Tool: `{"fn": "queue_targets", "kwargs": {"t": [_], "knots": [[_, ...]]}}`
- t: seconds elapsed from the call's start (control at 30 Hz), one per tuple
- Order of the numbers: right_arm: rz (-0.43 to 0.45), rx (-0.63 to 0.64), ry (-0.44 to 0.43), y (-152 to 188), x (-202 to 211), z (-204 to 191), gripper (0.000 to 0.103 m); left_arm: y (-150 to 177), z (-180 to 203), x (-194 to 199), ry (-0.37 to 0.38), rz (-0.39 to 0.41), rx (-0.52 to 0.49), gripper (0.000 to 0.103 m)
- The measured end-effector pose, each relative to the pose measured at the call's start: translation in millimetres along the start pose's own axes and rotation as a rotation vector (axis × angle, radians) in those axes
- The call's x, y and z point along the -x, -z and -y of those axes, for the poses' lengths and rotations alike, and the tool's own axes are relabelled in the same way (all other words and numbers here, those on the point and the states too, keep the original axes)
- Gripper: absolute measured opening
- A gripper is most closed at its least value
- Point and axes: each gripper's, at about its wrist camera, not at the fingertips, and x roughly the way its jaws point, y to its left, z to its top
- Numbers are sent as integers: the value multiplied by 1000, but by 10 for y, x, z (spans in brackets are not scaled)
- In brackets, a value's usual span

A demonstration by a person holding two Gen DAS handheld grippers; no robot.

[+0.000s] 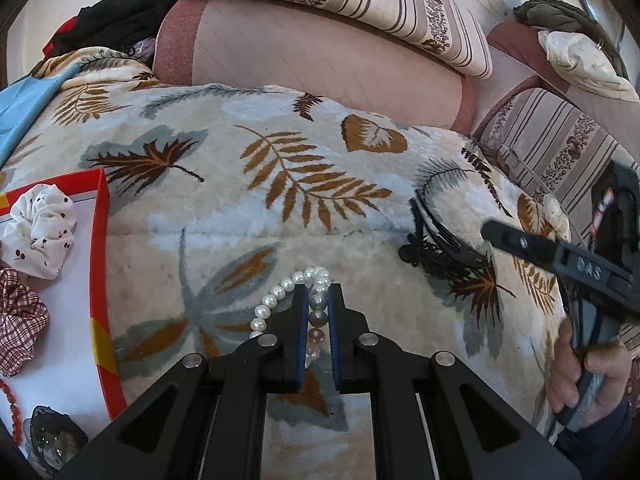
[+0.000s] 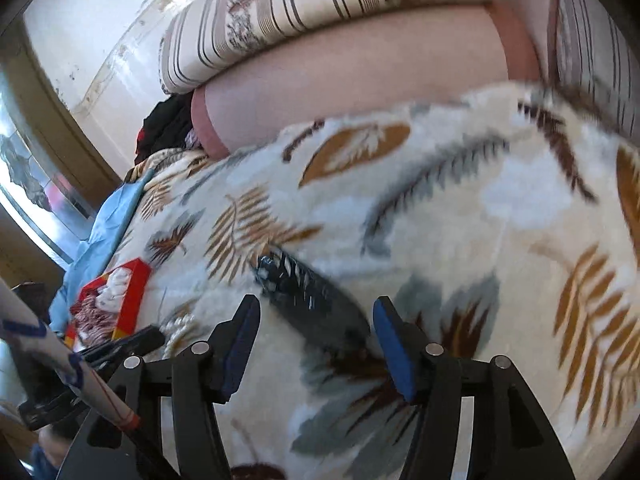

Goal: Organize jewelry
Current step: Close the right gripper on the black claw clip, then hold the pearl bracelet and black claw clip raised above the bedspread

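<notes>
Strand of white round pearls (image 1: pixel 316 304) on leaf-print plush blanket (image 1: pixel 240 208), pinched between narrowed left gripper (image 1: pixel 319 300) fingers, presumably bound for red-rimmed cardboard tray (image 1: pixel 102 240); right gripper (image 2: pixel 316 320), fingers wide, poised over black plastic hair comb (image 2: pixel 312 292).

Pearl necklace (image 1: pixel 280 300): white round beads, a few greyish and pinkish, strand bunched on the leaf-print blanket, part of it clamped between the left tongs (image 1: pixel 318 300). Black hair clip (image 1: pixel 436 248): toothed, butterfly-shaped end, lying flat on the blanket right of the pearls, apart from them; blurred in the right wrist view (image 2: pixel 316 292).
</notes>
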Motion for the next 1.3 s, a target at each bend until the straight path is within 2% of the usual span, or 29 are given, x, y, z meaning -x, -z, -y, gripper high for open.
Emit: {"fn": "queue_targets", "kwargs": {"t": [0.1, 0.27, 0.33, 0.4, 0.43, 0.5, 0.57, 0.7, 0.87, 1.0, 1.1, 1.17, 1.3], "knots": [[7, 29, -26, -81, -83, 9, 69, 2, -5, 3, 3, 0, 4, 9], [-87, 43, -68, -6, -396, 3, 71, 21, -4, -13, 3, -8, 2, 9], [-99, 103, -10, 33, -429, -77, 72, 24, -2, -8, 4, -7, 2, 9], [-96, 132, -1, 49, -429, -140, 72, 25, -6, -8, 3, -6, 3, 9], [-97, 158, 30, 57, -443, -177, 70, 27, -7, -13, 3, -8, 5, 9], [-93, 171, 90, 67, -483, -171, 61, 27, -5, -26, 4, -11, 5, 9], [-91, 148, 103, 58, -515, -100, 55, 33, 2, -36, 2, -14, 1, 9], [-95, 95, 78, 47, -536, 15, 59, 43, 14, -49, 5, -18, -1, 9], [-88, 170, 139, 88, -603, -132, 61, 64, 44, -64, 5, -25, -12, 9], [-94, 241, 184, 121, -628, -242, 56, 64, 44, -66, 3, -25, -14, 9], [-89, 244, 182, 104, -587, -254, 52, 55, 41, -57, 5, -18, -16, 9], [-102, 208, 148, 79, -560, -220, 50, 50, 40, -47, 6, -14, -17, 9], [-116, 157, 118, 80, -526, -189, 50, 36, 26, -28, 9, -9, -13, 9]]}}
